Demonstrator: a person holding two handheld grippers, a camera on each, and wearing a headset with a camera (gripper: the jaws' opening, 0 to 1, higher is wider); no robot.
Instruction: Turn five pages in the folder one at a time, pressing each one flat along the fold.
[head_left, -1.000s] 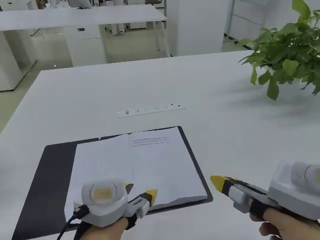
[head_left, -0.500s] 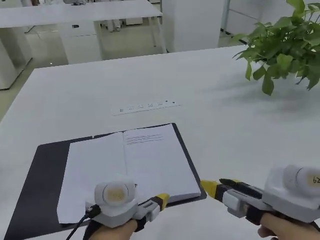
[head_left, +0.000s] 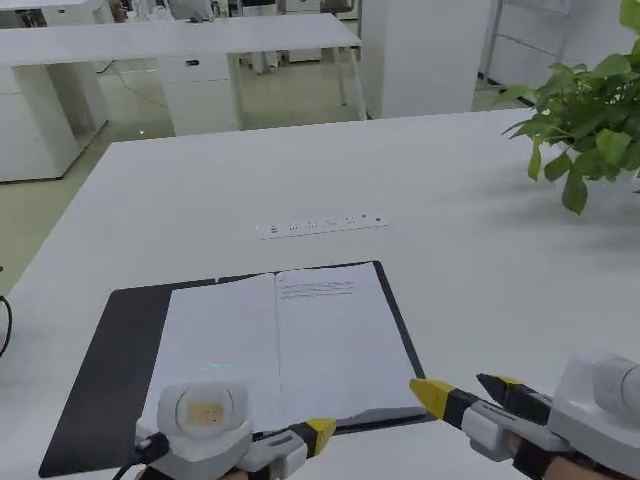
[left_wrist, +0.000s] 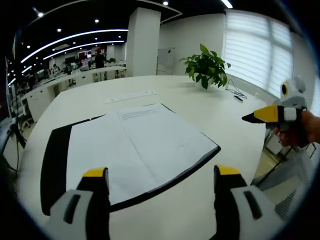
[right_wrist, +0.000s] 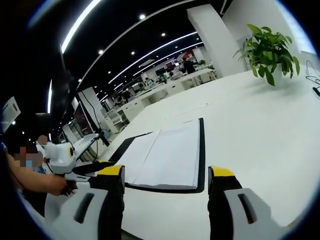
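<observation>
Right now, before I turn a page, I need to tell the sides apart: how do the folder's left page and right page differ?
The right page carries a few printed lines at its top; the left page looks blank. A wide band of black cover shows beside the left page, only a thin edge beside the right page. Both are white and lie flat.

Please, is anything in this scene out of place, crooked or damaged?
Nothing stands out. The folder lies open and flat on the table, and its pages look smooth. The left tool and the right tool are both open near its front edge, holding nothing.
</observation>
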